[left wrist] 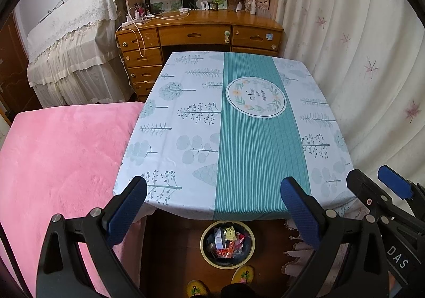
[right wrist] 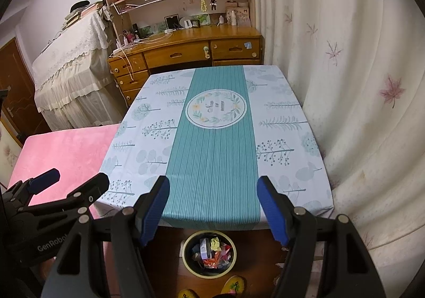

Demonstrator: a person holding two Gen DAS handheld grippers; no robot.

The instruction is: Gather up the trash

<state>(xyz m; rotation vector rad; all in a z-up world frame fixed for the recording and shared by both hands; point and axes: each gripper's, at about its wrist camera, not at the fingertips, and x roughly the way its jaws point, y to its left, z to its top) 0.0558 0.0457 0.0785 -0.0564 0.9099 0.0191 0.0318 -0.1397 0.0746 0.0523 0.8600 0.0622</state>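
A round bin with a pale yellow rim (left wrist: pixel 225 266) (right wrist: pixel 209 275) stands on the floor just in front of the table. Inside it lie crumpled wrappers and scraps (left wrist: pixel 231 242) (right wrist: pixel 212 253). My left gripper (left wrist: pixel 213 182) hangs over the table's near edge, above the bin, open with nothing between its blue pads. Beside it my right gripper (right wrist: pixel 212 181) is open too and holds nothing. Each shows in the other's view: the right gripper (left wrist: pixel 372 176) at the right edge, the left gripper (right wrist: pixel 77 177) at the lower left. The tablecloth (left wrist: pixel 239 138) (right wrist: pixel 212 152) shows only its teal stripe and tree print.
A pink plush surface (left wrist: pixel 61 160) (right wrist: pixel 69 149) adjoins the table on the left. A curtain (left wrist: pixel 358 72) hangs close on the right. Behind the table is a wooden desk (left wrist: pixel 202 30) with shelves. A person's yellow slippers (left wrist: pixel 243 274) (right wrist: pixel 233 284) stand by the bin.
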